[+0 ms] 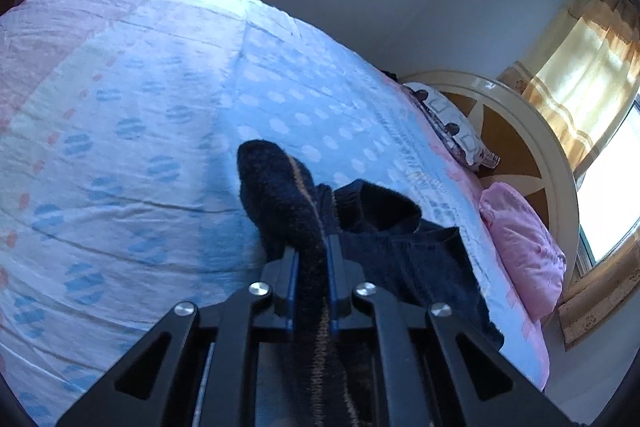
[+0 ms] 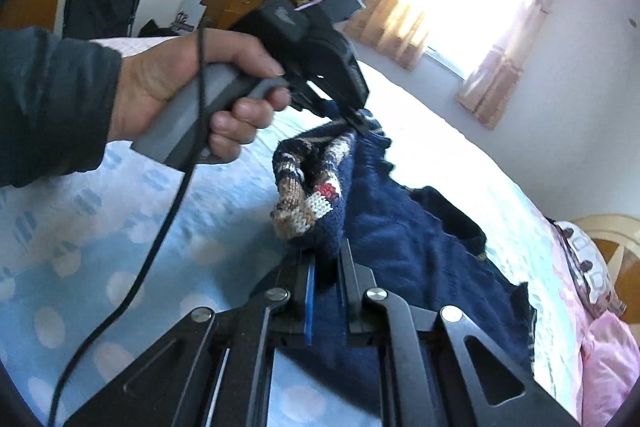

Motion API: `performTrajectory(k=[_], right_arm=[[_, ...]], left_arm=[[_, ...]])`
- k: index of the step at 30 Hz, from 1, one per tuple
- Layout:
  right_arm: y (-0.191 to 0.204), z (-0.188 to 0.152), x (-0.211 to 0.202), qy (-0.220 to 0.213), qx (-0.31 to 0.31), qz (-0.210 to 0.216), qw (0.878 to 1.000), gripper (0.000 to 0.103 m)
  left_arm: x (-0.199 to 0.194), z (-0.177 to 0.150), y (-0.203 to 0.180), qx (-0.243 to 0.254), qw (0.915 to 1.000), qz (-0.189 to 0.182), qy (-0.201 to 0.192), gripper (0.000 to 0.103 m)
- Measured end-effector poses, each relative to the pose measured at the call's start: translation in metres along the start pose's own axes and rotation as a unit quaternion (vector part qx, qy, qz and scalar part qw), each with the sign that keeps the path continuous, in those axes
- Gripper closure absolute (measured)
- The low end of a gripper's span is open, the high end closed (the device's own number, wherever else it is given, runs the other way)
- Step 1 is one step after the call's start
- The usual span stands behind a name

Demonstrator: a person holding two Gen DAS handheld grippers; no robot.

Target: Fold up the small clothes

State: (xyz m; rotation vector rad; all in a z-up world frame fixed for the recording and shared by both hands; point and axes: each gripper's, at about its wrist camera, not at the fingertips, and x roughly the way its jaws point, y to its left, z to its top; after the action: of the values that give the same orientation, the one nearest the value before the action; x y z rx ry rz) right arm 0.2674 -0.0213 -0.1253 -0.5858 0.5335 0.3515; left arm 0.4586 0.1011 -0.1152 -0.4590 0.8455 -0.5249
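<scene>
Left wrist view: left claw point(image 1: 313, 259) clamped on a fold of the dark navy knitted garment point(image 1: 400, 239), lifted above the bed point(image 1: 140, 99); the rest trails right toward the pink pillow point(image 1: 520, 247). Step judged: carrying an edge over for a fold.

Right wrist view: right claw point(image 2: 326, 267) closed on the garment's blue edge point(image 2: 400, 239), patterned knit bunched just ahead. The person's left hand point(image 2: 192, 87) grips the other tool's handle, its claw pinching the far edge. Next move calls for level, matched lowering onto the bed.
</scene>
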Motion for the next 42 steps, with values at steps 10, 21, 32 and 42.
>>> performTrajectory(k=[10, 21, 32, 42], right_arm=[[-0.046, -0.010, -0.029, -0.034, 0.052, -0.033, 0.998, 0.095], [-0.092, -0.032, -0.040, -0.034, 0.105, -0.060, 0.992, 0.095], [-0.134, -0.060, -0.056, -0.026, 0.165, -0.078, 0.983, 0.095], [-0.174, -0.095, -0.072, -0.009, 0.210, -0.097, 0.973, 0.095]], left_arm=[[0.005, 0.011, -0.055, 0.029, 0.9993, -0.009, -0.021, 0.092], [0.032, 0.014, -0.105, 0.053, 0.9982, -0.023, -0.013, 0.092], [0.067, 0.013, -0.160, 0.087, 0.9955, -0.037, 0.003, 0.092], [0.112, 0.002, -0.219, 0.135, 0.9892, -0.048, 0.031, 0.092]])
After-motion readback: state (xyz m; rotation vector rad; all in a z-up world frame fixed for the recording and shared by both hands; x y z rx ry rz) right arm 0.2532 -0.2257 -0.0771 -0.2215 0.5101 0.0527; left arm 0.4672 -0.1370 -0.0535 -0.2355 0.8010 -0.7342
